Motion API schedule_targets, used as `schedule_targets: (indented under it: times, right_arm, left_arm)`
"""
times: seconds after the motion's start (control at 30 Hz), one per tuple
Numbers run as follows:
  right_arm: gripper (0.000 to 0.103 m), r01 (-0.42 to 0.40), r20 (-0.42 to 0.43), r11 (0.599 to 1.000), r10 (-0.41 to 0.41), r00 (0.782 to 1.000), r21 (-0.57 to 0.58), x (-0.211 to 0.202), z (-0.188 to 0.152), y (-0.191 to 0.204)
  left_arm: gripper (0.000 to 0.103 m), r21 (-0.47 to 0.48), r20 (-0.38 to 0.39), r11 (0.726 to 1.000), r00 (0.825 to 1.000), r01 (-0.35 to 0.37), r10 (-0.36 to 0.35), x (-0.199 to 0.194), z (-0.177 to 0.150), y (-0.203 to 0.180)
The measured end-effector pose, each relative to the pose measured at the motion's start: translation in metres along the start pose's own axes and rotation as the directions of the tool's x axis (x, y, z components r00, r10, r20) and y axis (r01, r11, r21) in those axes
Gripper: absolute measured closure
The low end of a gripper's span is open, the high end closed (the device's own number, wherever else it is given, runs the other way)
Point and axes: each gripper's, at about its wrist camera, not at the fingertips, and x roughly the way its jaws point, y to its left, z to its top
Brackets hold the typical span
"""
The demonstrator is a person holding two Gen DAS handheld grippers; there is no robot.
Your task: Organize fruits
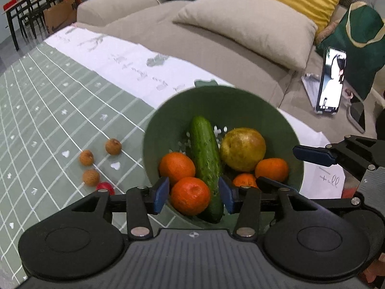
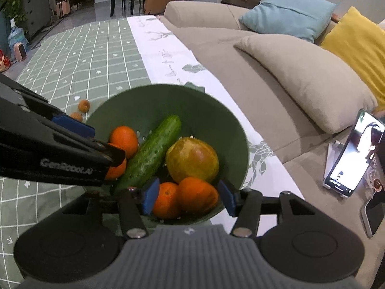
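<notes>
A green colander bowl [image 1: 284,130] stands on a green checked tablecloth [image 1: 48,120], close to the cloth's white printed border and in front of a beige sofa [image 1: 216,43]. Inside the bowl a cucumber [image 1: 207,163] lies lengthwise through the middle, with a yellow-green round fruit [image 1: 243,149] on one side of it and four oranges around it: two [image 1: 176,167] on the side away from the round fruit and two [image 1: 272,169] just below that fruit. The left gripper [image 1: 195,193] hangs over the bowl's near rim, its blue pads parted about halfway; an orange and the cucumber's near end show between them, with gaps at the pads, so nothing is gripped. The right gripper [image 2: 187,198] hangs over the bowl's near rim beside it, likewise half parted, framing two oranges [image 2: 197,195] without pressing them. Outside the bowl, beyond the left gripper's side, three small brown longan-like fruits [image 1: 91,177] and a small red fruit [image 1: 104,187] lie on the cloth. A phone [image 1: 332,79] leans on a stand on the sofa, past the bowl.
</notes>
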Motion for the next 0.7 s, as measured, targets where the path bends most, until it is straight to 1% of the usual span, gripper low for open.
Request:
schedule_targets:
  times: [0.17,0.23,0.3,0.4,0.53,0.63,0.7]
  right_arm:
    - [0.036,0.01,0.065,1.0,-0.012,0.998,0.024,-0.019,0.003,0.004]
    - [0.033,0.007,0.096,0.999,-0.011,0.995,0.041,-0.027,0.005,0.007]
    - [0.031,-0.007,0.122,0.998,-0.001,0.992,0.059,-0.034,0.005,0.011]
    - [0.024,-0.031,0.158,0.996,0.017,0.987,0.089,-0.042,0.006,0.019]
    - [0.024,-0.076,0.189,0.992,0.056,0.98,0.101,-0.049,0.007,0.036]
    - [0.024,-0.106,0.198,0.992,0.092,0.976,0.063,-0.051,0.006,0.053]
    - [0.024,-0.122,0.195,0.992,0.114,0.974,0.029,-0.05,0.005,0.065]
  left_arm:
    - [0.046,-0.042,0.066,0.999,0.998,-0.014,0.017,-0.027,-0.002,0.014]
    - [0.046,-0.06,0.096,0.998,0.995,-0.023,0.029,-0.039,-0.003,0.02]
    - [0.045,-0.075,0.127,0.996,0.991,-0.042,0.051,-0.05,-0.007,0.027]
    - [0.044,-0.094,0.174,0.992,0.979,-0.086,0.102,-0.066,-0.016,0.038]
    - [0.043,-0.12,0.222,0.985,0.964,-0.12,0.145,-0.08,-0.03,0.052]
    - [0.043,-0.128,0.244,0.981,0.955,-0.143,0.171,-0.086,-0.041,0.063]
    - [0.043,-0.141,0.246,0.978,0.952,-0.151,0.182,-0.088,-0.048,0.071]
